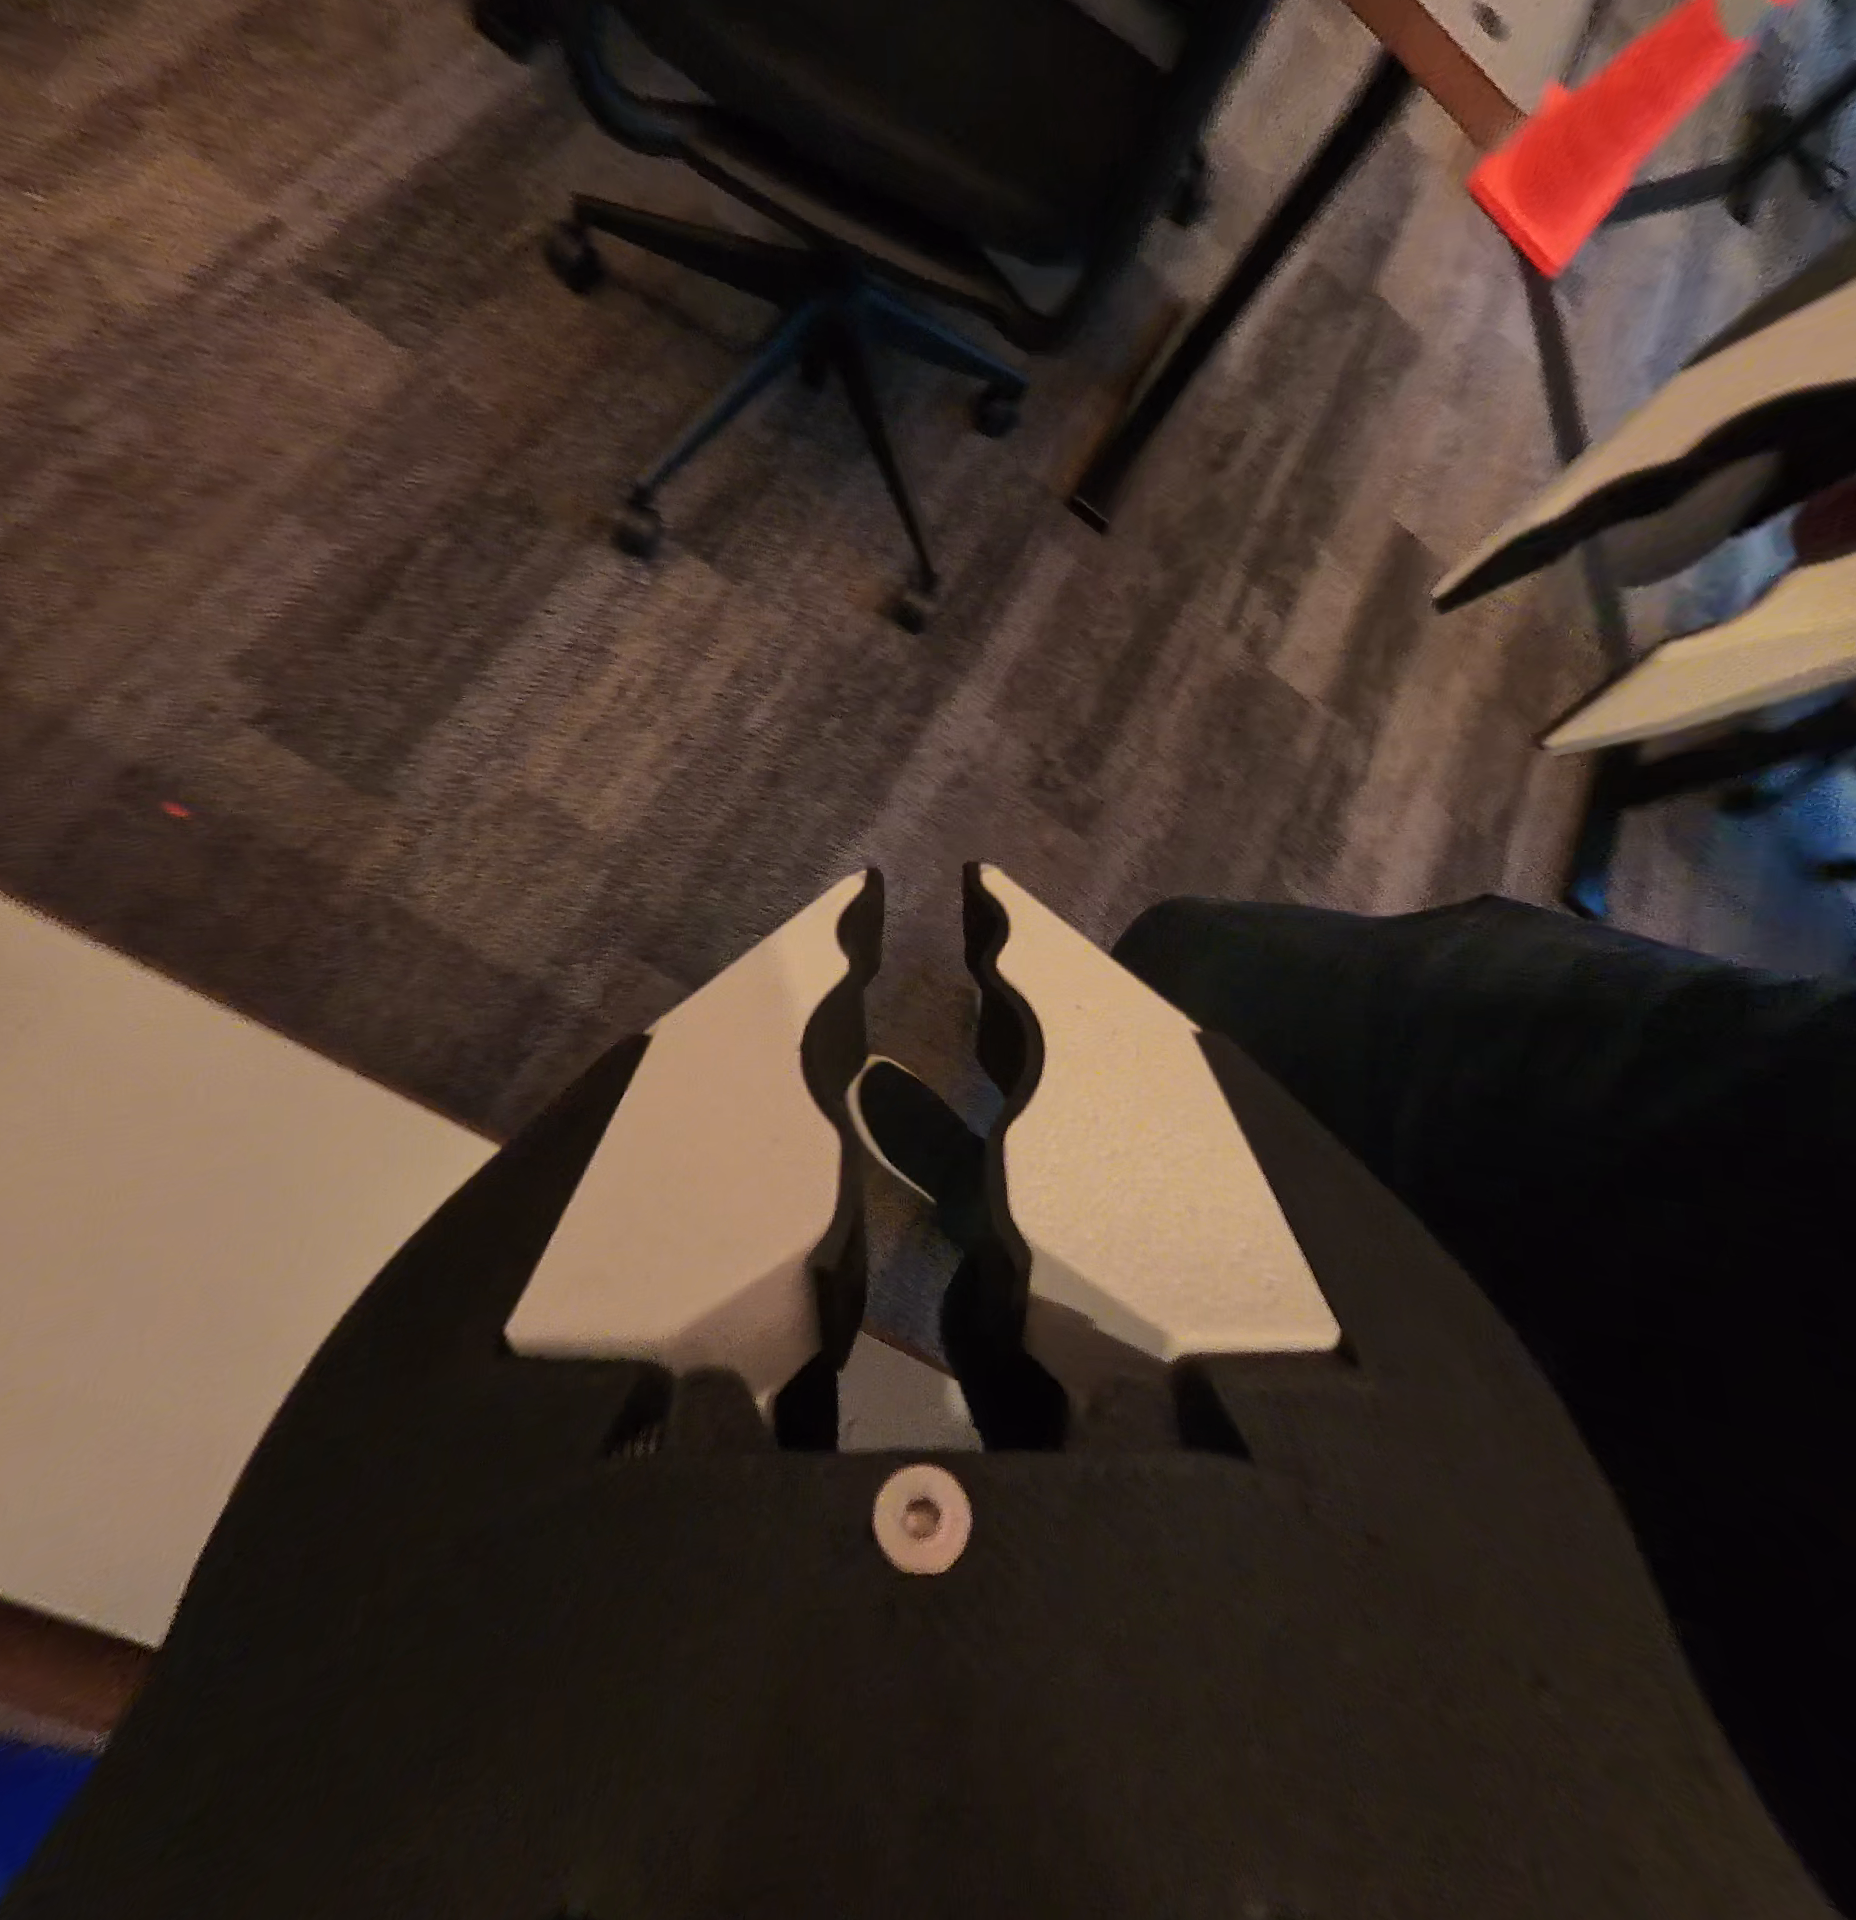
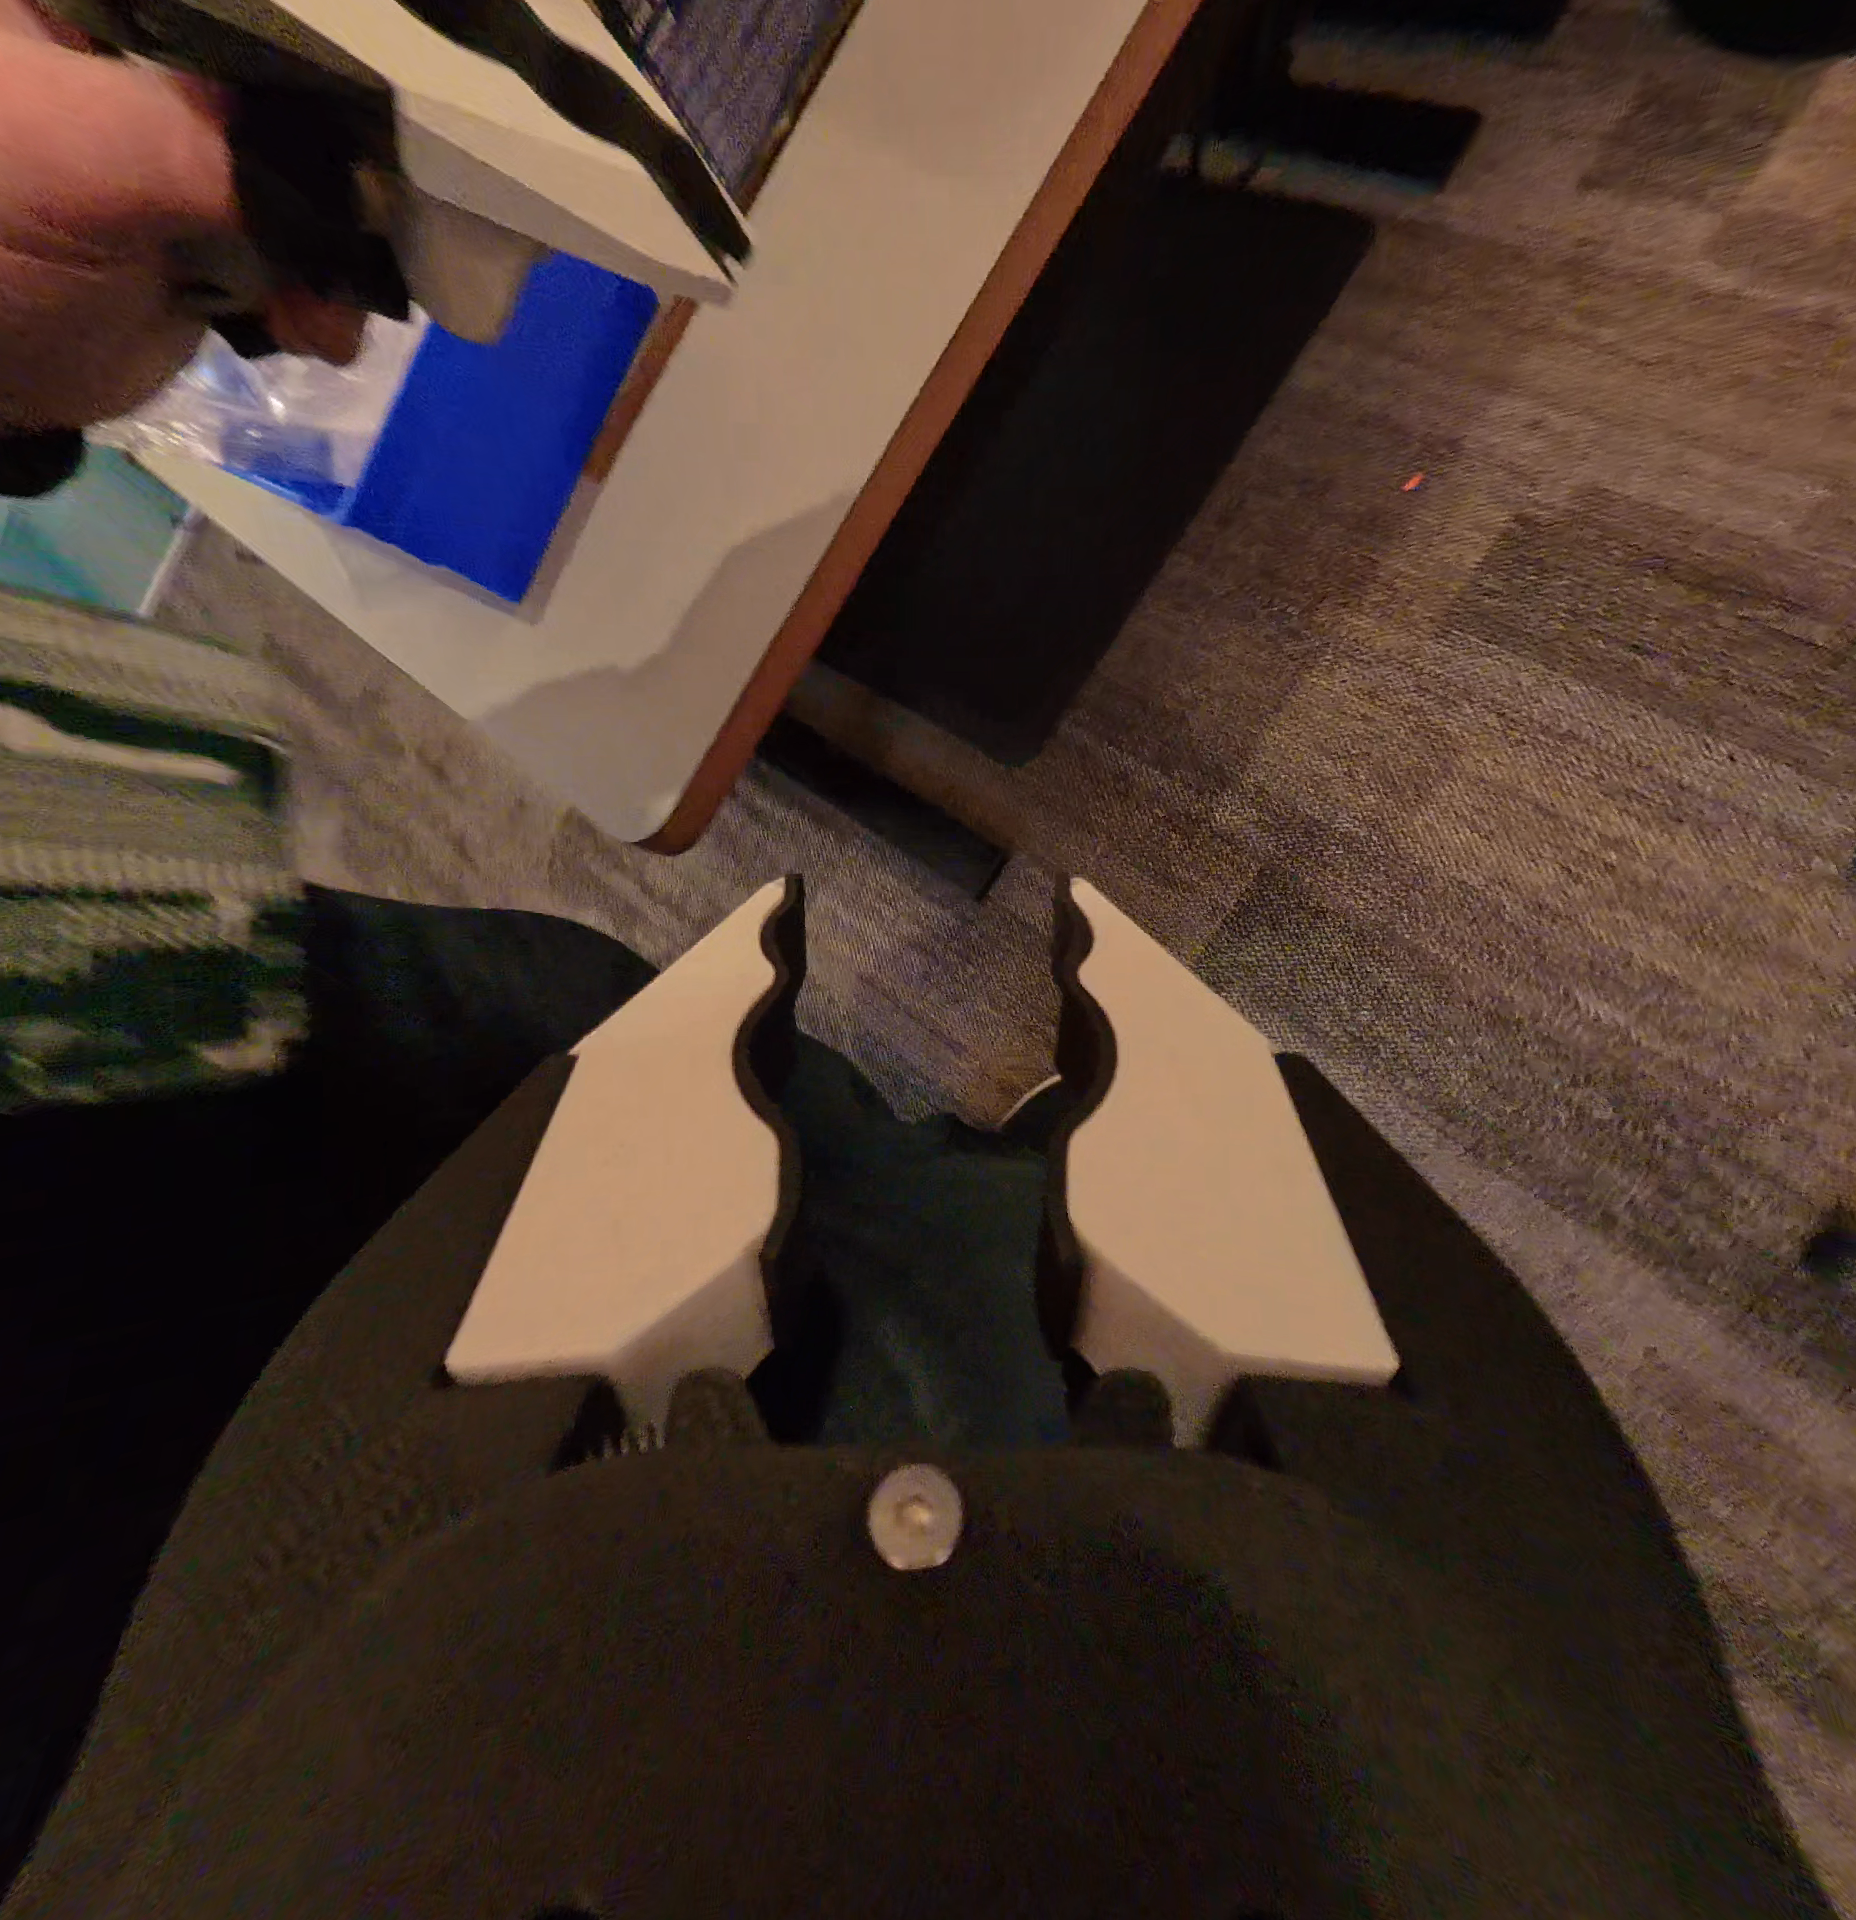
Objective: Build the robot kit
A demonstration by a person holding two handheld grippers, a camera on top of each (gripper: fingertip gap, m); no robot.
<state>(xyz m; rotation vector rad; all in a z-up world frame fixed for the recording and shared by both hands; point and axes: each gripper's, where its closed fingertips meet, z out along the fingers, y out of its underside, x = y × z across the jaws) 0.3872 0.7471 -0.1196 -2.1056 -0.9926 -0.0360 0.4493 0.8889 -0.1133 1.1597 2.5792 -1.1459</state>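
My left gripper [image 1: 922, 883] points down at grey carpet [image 1: 384, 520]. Its white fingers stand a narrow gap apart with nothing between them. A dark shoe [image 1: 908, 1127] with a pale sole shows far below through the gap. My right gripper [image 2: 929, 894] is open wider and empty, also over the carpet, near the corner of a white table [image 2: 799, 416] with a brown edge. The left gripper's fingers [image 2: 550, 197] show at the top left of the right wrist view, held by a hand [image 2: 72, 208]. The right gripper's fingers [image 1: 1682, 447] show at the right edge of the left wrist view.
A black office chair [image 1: 830, 312] on castors stands ahead on the carpet. An orange-red object [image 1: 1610, 135] lies at the top right. A blue sheet [image 2: 488, 447] and a clear plastic bag [image 2: 228, 405] lie on the table. A dark trouser leg [image 1: 1475, 1143] is at the right. The grippers' ends are close to 15 cm from one another.
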